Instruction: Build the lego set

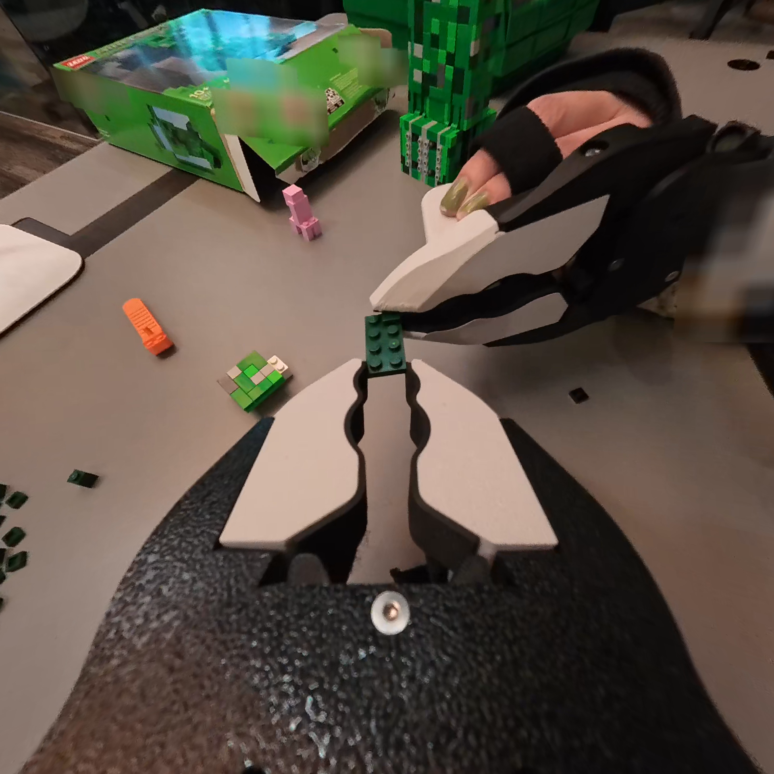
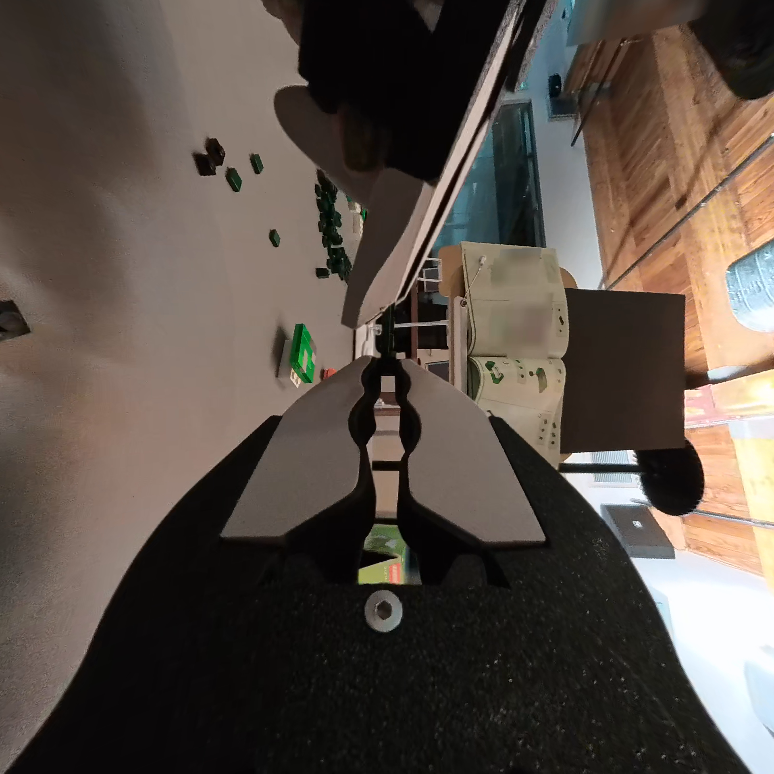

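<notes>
The left gripper (image 1: 386, 366) holds the near end of a dark green plate (image 1: 385, 347), its two fingertips pressed against the plate's sides above the grey table (image 1: 209, 272). The right gripper (image 1: 396, 315) comes in from the right, held by a hand (image 1: 544, 138) in a black fingerless glove, and its fingertips are closed on the far end of the same plate. In the right wrist view, that gripper (image 2: 386, 363) pinches the plate (image 2: 386, 335) edge-on, with the left gripper's finger just beyond.

To the left of the plate, a small green and grey block build (image 1: 253, 381) lies on the table. Farther left lies an orange brick separator (image 1: 147, 326). Loose dark green pieces (image 1: 12, 540) are scattered at the left edge. Toward the far edge stands a small pink figure (image 1: 302, 213), with an opened green box (image 1: 201, 104) behind it and a tall green block figure (image 1: 444, 92) to its right.
</notes>
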Demonstrator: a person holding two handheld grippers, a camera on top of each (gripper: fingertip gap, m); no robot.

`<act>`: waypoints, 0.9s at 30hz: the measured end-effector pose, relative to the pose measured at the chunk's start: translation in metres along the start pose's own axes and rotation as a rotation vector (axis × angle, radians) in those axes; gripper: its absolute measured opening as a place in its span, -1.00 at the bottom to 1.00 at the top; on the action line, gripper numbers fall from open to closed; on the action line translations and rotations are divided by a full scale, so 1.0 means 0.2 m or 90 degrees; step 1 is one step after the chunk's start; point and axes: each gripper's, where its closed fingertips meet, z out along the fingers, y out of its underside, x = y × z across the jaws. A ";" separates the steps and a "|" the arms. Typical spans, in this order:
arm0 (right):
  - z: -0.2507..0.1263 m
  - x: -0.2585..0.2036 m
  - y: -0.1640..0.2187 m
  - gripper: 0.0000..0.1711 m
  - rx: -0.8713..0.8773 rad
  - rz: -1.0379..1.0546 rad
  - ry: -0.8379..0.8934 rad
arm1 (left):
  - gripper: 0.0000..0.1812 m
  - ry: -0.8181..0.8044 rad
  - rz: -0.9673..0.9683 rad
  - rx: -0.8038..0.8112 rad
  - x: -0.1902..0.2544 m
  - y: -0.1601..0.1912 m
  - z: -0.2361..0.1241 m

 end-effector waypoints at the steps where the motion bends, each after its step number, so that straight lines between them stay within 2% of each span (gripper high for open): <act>1: 0.00 0.00 0.00 -0.93 -0.002 -0.003 0.004 | -0.82 -0.004 0.003 0.004 0.00 0.00 0.00; 8: 0.00 0.03 0.01 -0.93 -0.008 -0.006 0.029 | -0.75 0.004 -0.001 0.040 0.01 -0.05 -0.01; 10: -0.01 0.03 0.00 -0.93 -0.002 -0.002 0.021 | -0.79 -0.003 0.006 0.046 0.01 -0.06 -0.02; 19: 0.00 0.01 -0.01 -0.93 0.007 -0.002 0.015 | -0.82 -0.023 0.032 0.017 0.00 -0.03 -0.02; 22: -0.01 0.00 -0.01 -0.89 0.017 0.057 -0.010 | -0.82 -0.028 0.041 0.013 0.00 -0.02 -0.02; 24: -0.01 -0.02 0.01 -0.71 0.017 0.116 -0.042 | -0.82 -0.035 0.043 0.011 -0.01 -0.01 -0.02; 27: -0.01 -0.02 0.05 -0.70 0.019 0.209 -0.057 | -0.82 -0.057 0.038 0.018 -0.06 0.00 -0.05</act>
